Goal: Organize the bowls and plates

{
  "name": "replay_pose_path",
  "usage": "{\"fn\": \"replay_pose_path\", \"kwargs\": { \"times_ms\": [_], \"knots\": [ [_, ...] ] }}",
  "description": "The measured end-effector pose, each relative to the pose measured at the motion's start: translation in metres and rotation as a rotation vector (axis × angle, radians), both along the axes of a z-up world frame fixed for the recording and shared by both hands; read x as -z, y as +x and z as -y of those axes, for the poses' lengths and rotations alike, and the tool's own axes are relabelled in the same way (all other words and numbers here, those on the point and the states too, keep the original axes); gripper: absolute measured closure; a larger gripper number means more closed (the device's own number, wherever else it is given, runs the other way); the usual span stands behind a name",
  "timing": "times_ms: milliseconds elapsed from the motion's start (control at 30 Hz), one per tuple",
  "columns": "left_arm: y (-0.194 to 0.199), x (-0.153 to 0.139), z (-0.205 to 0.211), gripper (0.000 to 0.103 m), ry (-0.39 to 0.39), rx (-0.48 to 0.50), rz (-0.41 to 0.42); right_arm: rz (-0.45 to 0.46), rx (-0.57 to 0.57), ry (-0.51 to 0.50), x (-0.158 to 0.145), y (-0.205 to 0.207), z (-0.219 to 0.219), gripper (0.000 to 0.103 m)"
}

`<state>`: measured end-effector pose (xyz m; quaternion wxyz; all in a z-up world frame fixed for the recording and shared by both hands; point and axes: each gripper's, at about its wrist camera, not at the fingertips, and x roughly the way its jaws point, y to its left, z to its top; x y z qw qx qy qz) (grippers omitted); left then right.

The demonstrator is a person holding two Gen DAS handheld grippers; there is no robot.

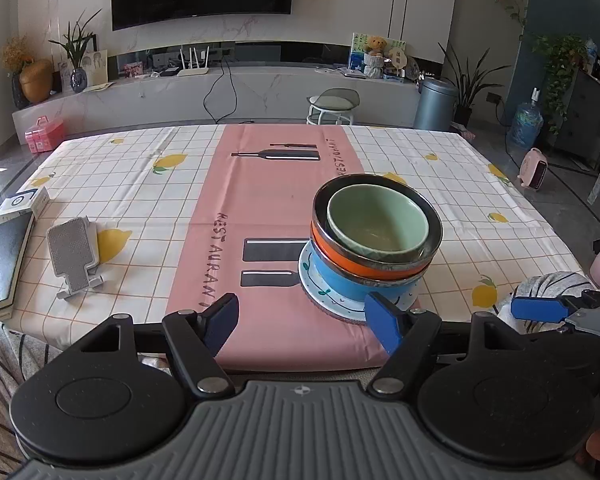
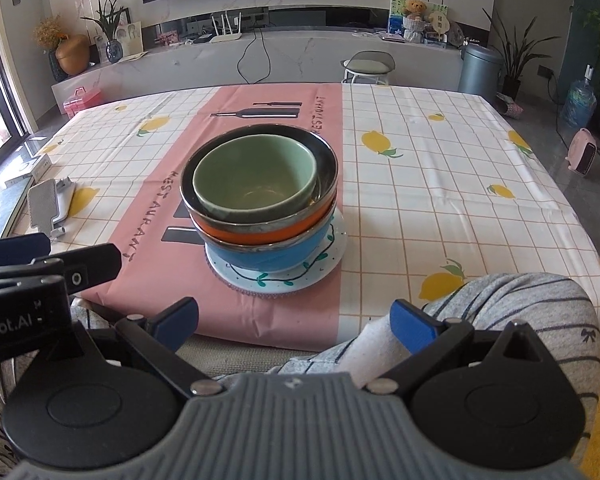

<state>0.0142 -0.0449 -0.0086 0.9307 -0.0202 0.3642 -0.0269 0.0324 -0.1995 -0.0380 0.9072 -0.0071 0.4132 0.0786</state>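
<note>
- The stack (green bowl (image 2: pixel 256 178) in orange bowl (image 2: pixel 260 228), in blue bowl (image 2: pixel 272 254), on the plate (image 2: pixel 336 248)) sits on the counter (image 2: pixel 440 184) near its front edge, at 12 o'clock in the right view.
- Left tool (image 1: pixel 306 322) and right tool (image 2: pixel 296 320) both gape apart, holding nothing, short of the stack.
- The stacking looks done; if the tilted green bowl needs seating, nudge its rim gently.

- Your green bowl (image 2: pixel 254 178) sits upright inside the orange bowl (image 2: pixel 260 229).
- Both nest in the blue bowl (image 2: pixel 276 254).
- The stack rests on a vine-patterned plate (image 2: pixel 324 266).
</note>
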Motion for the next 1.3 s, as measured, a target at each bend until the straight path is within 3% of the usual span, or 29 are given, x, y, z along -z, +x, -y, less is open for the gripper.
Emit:
{"fn": "replay_pose_path", "kwargs": {
  "times_ms": [1300],
  "knots": [
    [-0.0011,0.0029,-0.0052,0.017,0.011,-0.040,-0.013,0.003,-0.014,-0.007,0.0015,-0.0008,-0.0021,0.003]
  ]
}}
